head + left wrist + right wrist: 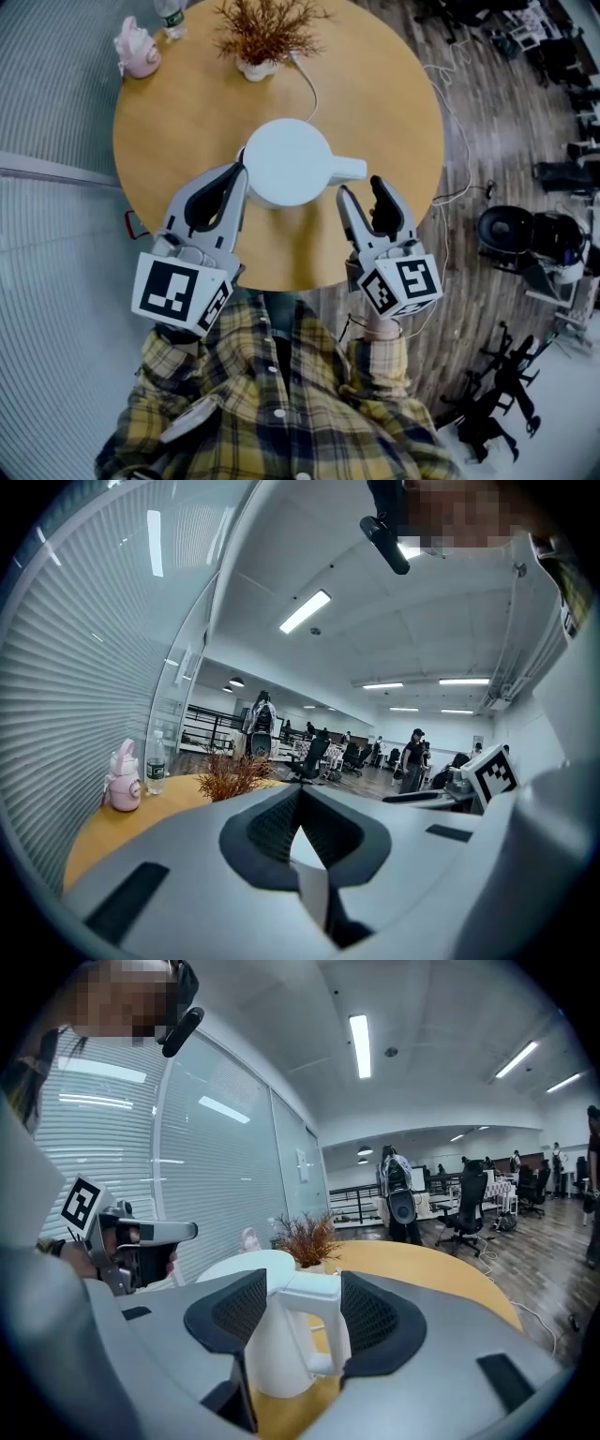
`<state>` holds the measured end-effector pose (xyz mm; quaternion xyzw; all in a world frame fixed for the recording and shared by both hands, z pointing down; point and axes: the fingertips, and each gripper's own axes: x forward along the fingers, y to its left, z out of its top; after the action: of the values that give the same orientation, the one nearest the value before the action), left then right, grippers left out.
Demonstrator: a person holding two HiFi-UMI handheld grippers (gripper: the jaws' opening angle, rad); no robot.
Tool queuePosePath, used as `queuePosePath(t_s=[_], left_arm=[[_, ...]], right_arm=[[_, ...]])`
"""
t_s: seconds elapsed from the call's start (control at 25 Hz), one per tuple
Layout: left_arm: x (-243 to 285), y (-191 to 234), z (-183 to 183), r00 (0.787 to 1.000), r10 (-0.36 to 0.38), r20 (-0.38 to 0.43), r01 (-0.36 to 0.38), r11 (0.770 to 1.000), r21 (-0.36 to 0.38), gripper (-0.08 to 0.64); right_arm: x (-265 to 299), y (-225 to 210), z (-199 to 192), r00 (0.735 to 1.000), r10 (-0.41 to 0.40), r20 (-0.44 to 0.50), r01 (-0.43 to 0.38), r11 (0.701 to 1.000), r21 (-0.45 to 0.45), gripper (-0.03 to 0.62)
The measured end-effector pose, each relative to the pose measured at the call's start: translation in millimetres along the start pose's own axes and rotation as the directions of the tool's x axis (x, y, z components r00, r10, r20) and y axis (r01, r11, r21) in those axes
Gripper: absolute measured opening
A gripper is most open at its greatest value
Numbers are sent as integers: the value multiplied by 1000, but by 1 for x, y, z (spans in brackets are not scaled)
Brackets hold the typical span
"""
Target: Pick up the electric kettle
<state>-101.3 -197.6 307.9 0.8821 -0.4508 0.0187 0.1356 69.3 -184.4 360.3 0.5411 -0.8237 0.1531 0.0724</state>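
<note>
Your right gripper (362, 199) straddles the handle (316, 1321) of the kettle (281, 159).
Its jaws stand wide around it; your left gripper (238, 174) is pinched closed beside the kettle.

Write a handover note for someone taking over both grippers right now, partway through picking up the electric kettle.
Left gripper: shut and empty, with its tips at the side of the electric kettle. I cannot tell whether they touch it.
Right gripper: open, with the handle between its jaws but not clamped.
The electric kettle stands upright on the round table.
Done: the right gripper is lined up on the handle.
Left to do: close on the handle and lift.
</note>
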Motion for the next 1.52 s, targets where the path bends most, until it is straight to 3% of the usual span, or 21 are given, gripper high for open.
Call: queuePosePath(t_s=[0.16, 0.72, 1.52], left_arm=[[2, 11, -9, 1000, 18, -13, -18, 1000, -7, 2], [6, 53, -38, 994, 93, -59, -95, 995, -28, 2], [24, 74, -97, 986, 125, -112, -133, 988, -72, 2]], right_arm=[[8, -8, -13, 999, -19, -26, 19, 1000, 10, 265], [31, -31, -58, 993, -67, -96, 65, 998, -20, 265], [69, -54, -95, 995, -75, -70, 74, 997, -22, 264]])
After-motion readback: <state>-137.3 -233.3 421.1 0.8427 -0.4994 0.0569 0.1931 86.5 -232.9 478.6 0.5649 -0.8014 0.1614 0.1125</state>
